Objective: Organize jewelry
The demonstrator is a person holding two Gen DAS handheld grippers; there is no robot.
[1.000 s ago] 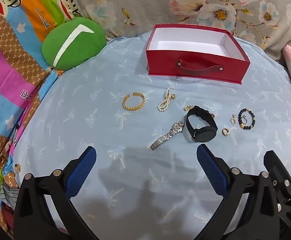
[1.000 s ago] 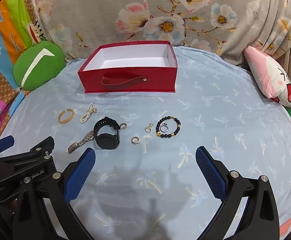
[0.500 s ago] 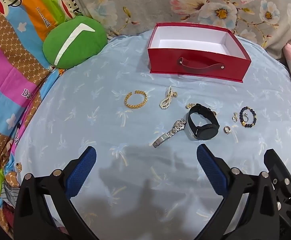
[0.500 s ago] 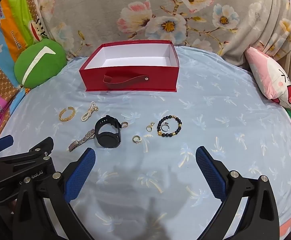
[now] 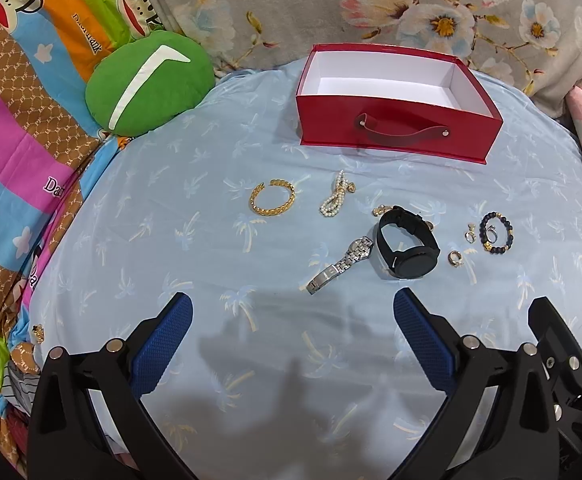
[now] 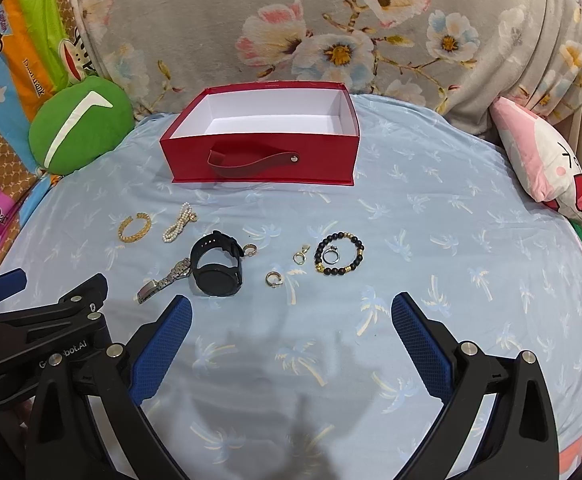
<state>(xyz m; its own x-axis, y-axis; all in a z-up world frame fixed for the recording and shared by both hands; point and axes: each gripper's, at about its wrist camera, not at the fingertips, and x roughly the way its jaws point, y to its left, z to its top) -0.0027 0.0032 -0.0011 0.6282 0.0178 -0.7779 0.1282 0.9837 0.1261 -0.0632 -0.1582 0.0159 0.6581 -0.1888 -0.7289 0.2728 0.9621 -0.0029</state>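
Both grippers wide open, holding nothing, hovering side by side over the near edge of the bed [image 5: 211,264]: left gripper [image 5: 293,314] at the row's 7 o'clock, right gripper [image 6: 291,314] at its 5 o'clock. Likely a start pose, one side each.

Red box [image 6: 263,160] at 12 o'clock beyond the row, open top, white inside, nothing in it, strap handle facing the grippers; probably where the pieces go.

Jewelry lies in a loose row in front of the box, pieces mostly apart, so single picks look easy. From 9 to 3 o'clock:
- gold bangle [image 5: 271,200], open cuff
- pearl strand [image 5: 335,200], bunched
- steel watch [image 5: 341,264], flat, diagonal, clasp end nearest the left gripper
- black watch [image 5: 407,248], strap looped, face up, just beside the steel watch
- gold hoops [image 6: 273,279], small, scattered
- bead bracelet [image 6: 339,258], dark with gold beads, a ring [image 6: 330,256] inside it

Nothing packed yet.
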